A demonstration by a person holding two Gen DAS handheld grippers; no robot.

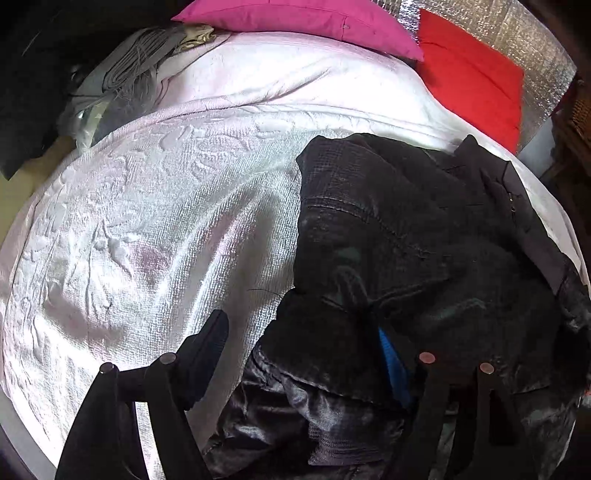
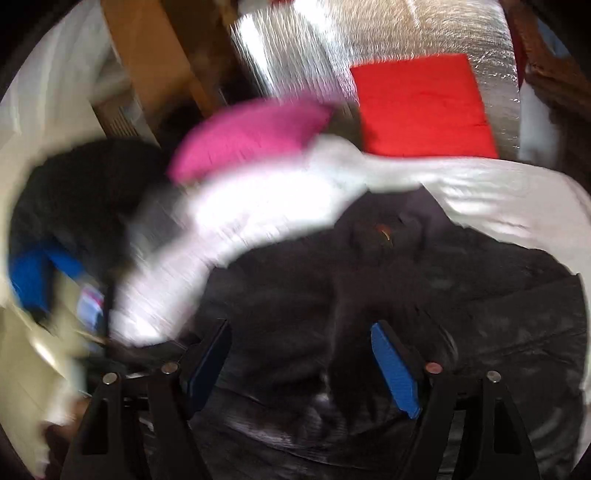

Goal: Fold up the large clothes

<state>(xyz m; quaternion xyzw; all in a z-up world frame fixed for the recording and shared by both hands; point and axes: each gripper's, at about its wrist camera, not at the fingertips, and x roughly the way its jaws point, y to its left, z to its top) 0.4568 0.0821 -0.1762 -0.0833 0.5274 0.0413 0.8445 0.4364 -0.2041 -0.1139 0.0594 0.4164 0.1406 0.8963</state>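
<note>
A large dark jacket (image 1: 406,229) with a shiny lining lies crumpled on the right half of a white textured bedspread (image 1: 166,221). My left gripper (image 1: 303,354) hangs over the jacket's near-left edge, its jaws wide apart. Cloth bunches loosely between them and partly covers the blue pad of the right finger (image 1: 391,362); the left finger is over bare bedspread. In the blurred right wrist view, my right gripper (image 2: 299,365) stands open just above the same dark jacket (image 2: 443,295). Both its blue pads show and nothing is pinched.
A pink cushion (image 1: 314,22) and a red cushion (image 1: 476,81) lean at the head of the bed against silver foil sheeting (image 1: 535,48). Grey folded cloth (image 1: 125,74) is piled at the far left. Wooden furniture (image 2: 147,55) and a blue item (image 2: 29,277) stand beyond the bed.
</note>
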